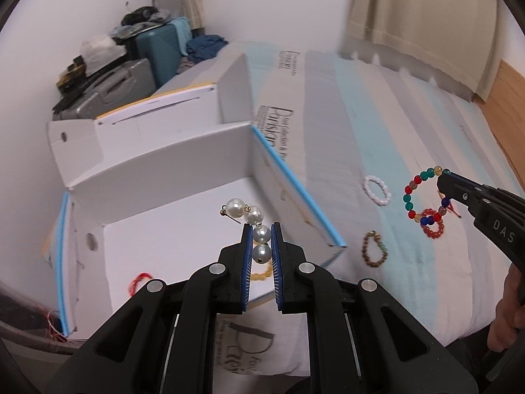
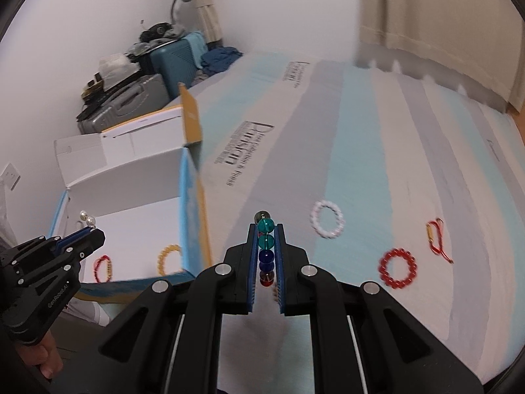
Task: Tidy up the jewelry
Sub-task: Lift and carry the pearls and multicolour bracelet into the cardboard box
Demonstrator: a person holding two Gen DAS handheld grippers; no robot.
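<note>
My left gripper [image 1: 262, 228] is shut on a pearl earring [image 1: 254, 216] and holds it above the open white box [image 1: 157, 170]. It also shows at the left of the right wrist view [image 2: 93, 229]. My right gripper [image 2: 266, 228] is shut on a multicolour bead bracelet [image 2: 265, 246] above the bed; the bracelet hangs from it in the left wrist view [image 1: 423, 197]. A yellow bead bracelet [image 2: 169, 256] and a red cord bracelet [image 2: 104, 267] lie inside the box.
On the striped bedsheet lie a white bead bracelet [image 2: 327, 223], a red bead bracelet [image 2: 397, 267], a red cord with gold clasp [image 2: 438, 238] and a brown bead bracelet [image 1: 373, 249]. Suitcases [image 1: 131, 75] stand by the wall beyond the box.
</note>
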